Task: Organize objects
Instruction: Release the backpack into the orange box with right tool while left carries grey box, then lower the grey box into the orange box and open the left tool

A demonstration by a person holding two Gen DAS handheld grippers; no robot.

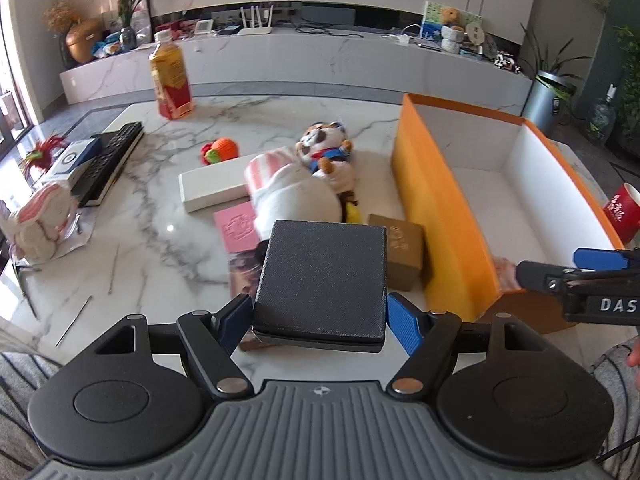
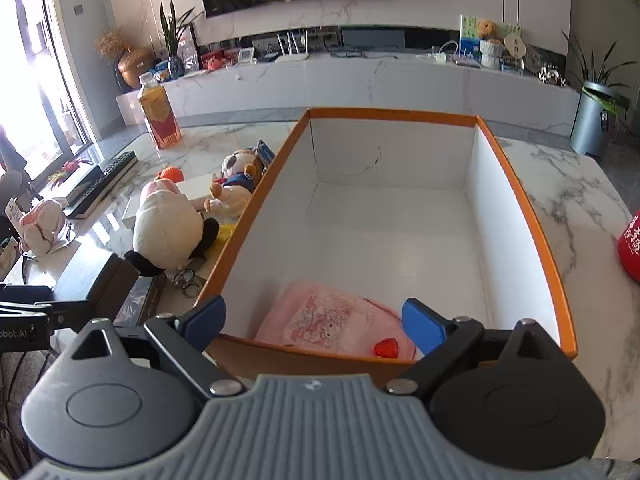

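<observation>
Partly, my left gripper (image 1: 320, 320) hid a brown booklet (image 1: 244, 276) beneath the black box (image 1: 322, 280) its jaws clamped above the marble table (image 1: 160, 240). My right gripper (image 2: 314, 320) hovered open over the orange box (image 2: 520, 200), whose near wall cut off the pink pouch (image 2: 332, 320) and red heart (image 2: 386, 349) inside.
</observation>
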